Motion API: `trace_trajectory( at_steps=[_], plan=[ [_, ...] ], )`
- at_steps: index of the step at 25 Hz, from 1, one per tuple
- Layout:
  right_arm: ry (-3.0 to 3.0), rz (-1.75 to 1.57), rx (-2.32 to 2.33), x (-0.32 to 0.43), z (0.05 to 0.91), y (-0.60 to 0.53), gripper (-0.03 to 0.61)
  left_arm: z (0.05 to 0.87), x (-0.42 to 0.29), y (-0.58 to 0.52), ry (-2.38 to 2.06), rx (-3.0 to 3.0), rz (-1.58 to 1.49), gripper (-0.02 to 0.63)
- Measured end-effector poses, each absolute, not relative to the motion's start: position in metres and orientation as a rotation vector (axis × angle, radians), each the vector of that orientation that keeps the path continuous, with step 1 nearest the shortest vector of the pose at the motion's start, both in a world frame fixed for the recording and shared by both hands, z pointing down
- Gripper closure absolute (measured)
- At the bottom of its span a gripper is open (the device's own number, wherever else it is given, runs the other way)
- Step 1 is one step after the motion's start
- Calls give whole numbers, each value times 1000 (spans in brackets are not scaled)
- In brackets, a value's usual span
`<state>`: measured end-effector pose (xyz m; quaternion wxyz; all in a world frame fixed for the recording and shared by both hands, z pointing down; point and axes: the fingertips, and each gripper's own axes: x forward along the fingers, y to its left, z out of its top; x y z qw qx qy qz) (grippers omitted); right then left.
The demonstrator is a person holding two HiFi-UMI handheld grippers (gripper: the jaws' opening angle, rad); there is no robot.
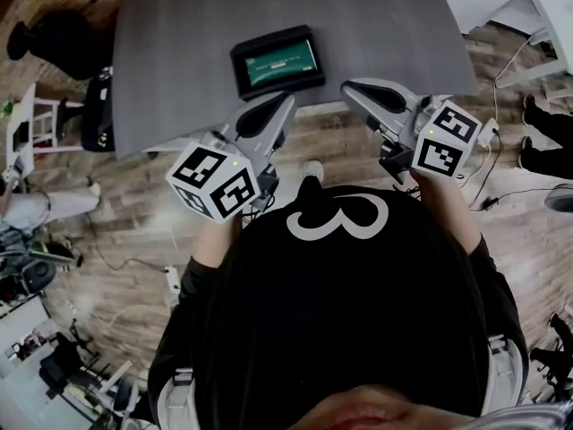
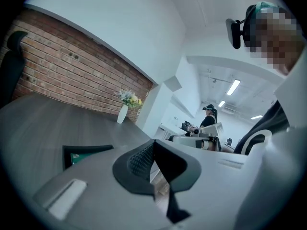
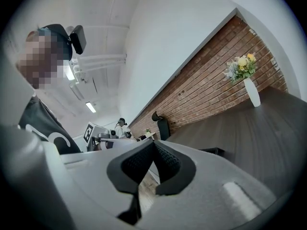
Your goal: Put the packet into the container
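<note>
"Inspector: state of the tools?"

"I find the left tool point(image 1: 285, 102) closed, pads together, nothing between them. The right tool point(image 1: 348, 89) is the same: closed and empty. Both are at the near edge of the bench point(image 1: 179, 43)."

"And the packet?"

"The green packet point(image 1: 285, 63) lies inside the black container point(image 1: 237, 72) on the bench, just beyond both tools."

My black top point(image 1: 358, 321) bears a white curling mark point(image 1: 338, 218). My grey left hand-held gripper point(image 1: 285, 98) and grey right hand-held gripper point(image 1: 348, 88) have black ribbed pads point(image 2: 139, 159) and white cubes point(image 1: 213, 183) with black square markers.
</note>
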<state>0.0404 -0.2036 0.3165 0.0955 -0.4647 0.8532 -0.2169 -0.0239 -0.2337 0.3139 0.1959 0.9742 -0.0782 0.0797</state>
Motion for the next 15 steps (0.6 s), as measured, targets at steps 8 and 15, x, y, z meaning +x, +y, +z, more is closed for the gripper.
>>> trace_trajectory(
  at_steps=[8,15],
  plan=[
    [2572,-616,-1350,34,311,-198,577,308,-23,-226,-216,2767,241,603],
    [2578,-600,-1351,35,307,-200,577,303,-21,-225,-192,2783,251,603]
  ],
)
